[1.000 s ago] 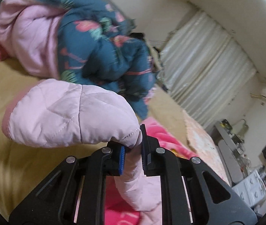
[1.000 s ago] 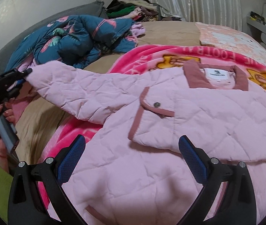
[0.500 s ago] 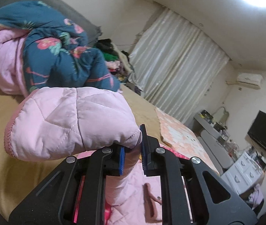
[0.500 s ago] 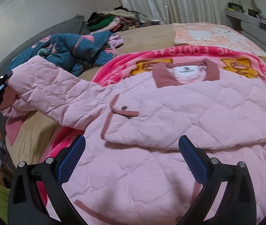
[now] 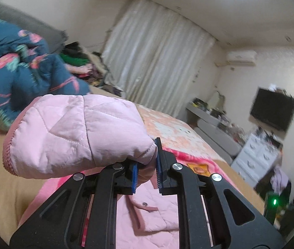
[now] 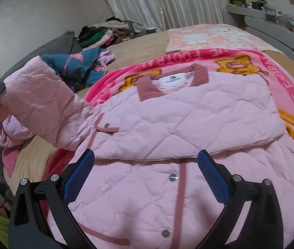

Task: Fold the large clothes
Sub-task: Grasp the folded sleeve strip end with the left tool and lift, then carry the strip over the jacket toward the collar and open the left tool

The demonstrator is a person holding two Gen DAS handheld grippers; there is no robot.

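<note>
Tan bedding (image 6: 147,41) carries one bright pink cartoon blanket (image 6: 288,87), and on it lies one quilted pale pink jacket (image 6: 188,124), front up. At left, the left gripper (image 5: 146,172) is clamped on the jacket's single raised sleeve (image 5: 78,132). Further right, the right gripper (image 6: 145,174) hovers over the jacket's front, jaws spread wide and empty.

pink quilted jacket (image 6: 167,128): soft matt cloth, stitched in diamonds, shiny metal snaps
hot-pink cartoon blanket (image 6: 288,78): fuzzy fleece
tan bed sheet (image 6: 142,41): smooth matt cloth
left hand-held gripper (image 5: 147,173): matt black plastic, ribbed blue pads, bright metal screws
white curtain (image 5: 157,62): pleated cloth, faint sheen
</note>
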